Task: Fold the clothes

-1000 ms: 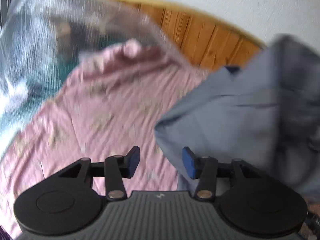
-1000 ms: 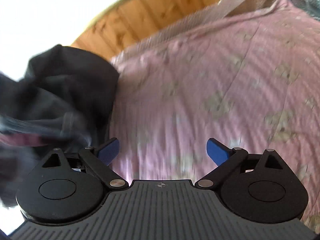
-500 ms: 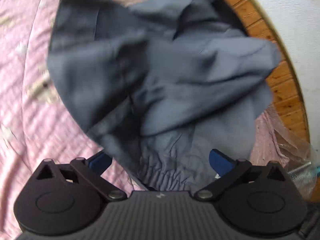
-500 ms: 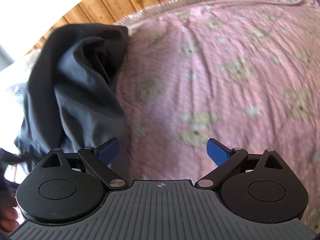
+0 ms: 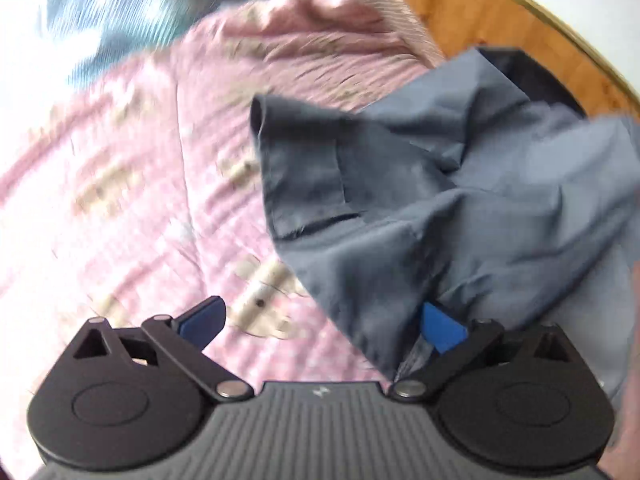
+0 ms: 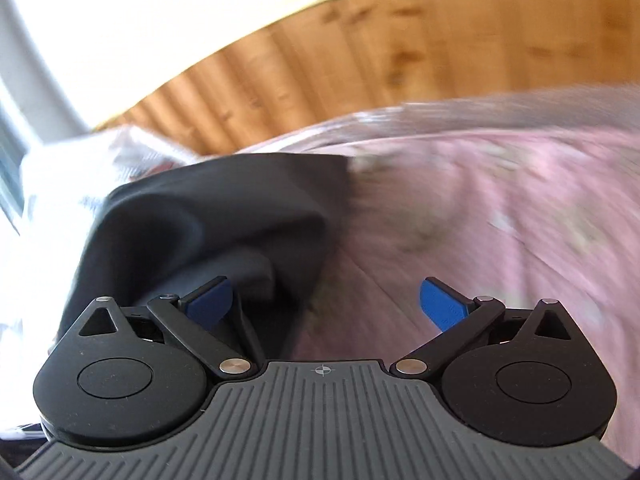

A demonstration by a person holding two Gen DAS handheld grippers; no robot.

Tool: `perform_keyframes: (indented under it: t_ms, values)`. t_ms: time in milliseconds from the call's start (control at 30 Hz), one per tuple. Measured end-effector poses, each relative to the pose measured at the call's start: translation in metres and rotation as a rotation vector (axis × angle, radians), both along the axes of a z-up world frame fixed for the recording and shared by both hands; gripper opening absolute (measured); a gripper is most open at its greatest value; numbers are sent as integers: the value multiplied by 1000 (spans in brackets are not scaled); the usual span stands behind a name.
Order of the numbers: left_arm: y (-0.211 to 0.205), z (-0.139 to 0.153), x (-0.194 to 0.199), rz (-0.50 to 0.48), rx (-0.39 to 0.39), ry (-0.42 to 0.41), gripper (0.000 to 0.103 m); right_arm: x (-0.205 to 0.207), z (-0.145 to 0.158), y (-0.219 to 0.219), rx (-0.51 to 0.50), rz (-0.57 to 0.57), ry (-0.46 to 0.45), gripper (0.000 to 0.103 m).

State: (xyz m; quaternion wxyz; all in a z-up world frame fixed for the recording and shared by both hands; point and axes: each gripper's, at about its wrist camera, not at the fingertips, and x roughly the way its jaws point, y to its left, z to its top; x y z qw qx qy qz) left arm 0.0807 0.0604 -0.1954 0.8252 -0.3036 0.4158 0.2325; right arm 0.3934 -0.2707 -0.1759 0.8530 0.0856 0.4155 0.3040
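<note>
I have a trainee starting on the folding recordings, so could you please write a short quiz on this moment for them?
1. True or false: the left claw is clamped on the grey garment.
2. What does the garment lie on? A) a pink bedspread B) a bare wooden floor C) a glass table
3. Fill in: behind the bed stands a ____ headboard.

Key:
1. False. Its jaws stand wide open, having just been opening; the cloth drapes against one pad without being pinched.
2. A, the pink bedspread.
3. Wooden; the headboard shows best in the right wrist view, where the right claw is also open.
</note>
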Motion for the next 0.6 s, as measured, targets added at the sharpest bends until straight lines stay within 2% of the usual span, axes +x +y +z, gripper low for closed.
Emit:
perform_keyframes:
  t_ms: [67, 100, 133, 167, 200, 233, 300, 333, 367, 467, 533, 600]
  values:
    - [5, -5, 7, 10, -97, -91, 103, 24, -16, 28, 23, 98, 52, 101]
    - [5, -4, 13, -15, -133, -145, 85, 33, -23, 40, 57, 139, 85, 101]
    - [5, -3, 19, -39, -169, -200, 52, 40, -31, 51, 92, 173, 120, 98]
    - [2, 5, 25, -72, -166, -225, 34, 45, -37, 58, 131, 190, 160, 96]
    - [-2, 16, 31, -108, -144, -238, 12, 49, -42, 63, 168, 201, 197, 81]
    - [-6, 27, 38, -144, -122, -250, 10, 49, -42, 65, 201, 195, 223, 54]
    - [-13, 53, 48, -213, -90, -294, 7, 42, -31, 61, 244, 155, 224, 29]
    - [-16, 72, 49, -244, -83, -341, 7, 35, -22, 56, 262, 127, 207, 13]
    - [-18, 92, 50, -273, -74, -392, 7, 26, -10, 48, 294, 100, 188, 7]
    - [-21, 160, 49, -371, -49, -563, 7, -7, 44, 11, 362, 1, 103, 5]
    - [-18, 212, 40, -434, -25, -689, 6, -36, 94, -21, 416, -64, 17, 4]
    - [-5, 262, 20, -452, -15, -812, 6, -76, 159, -52, 424, -124, -115, 4]
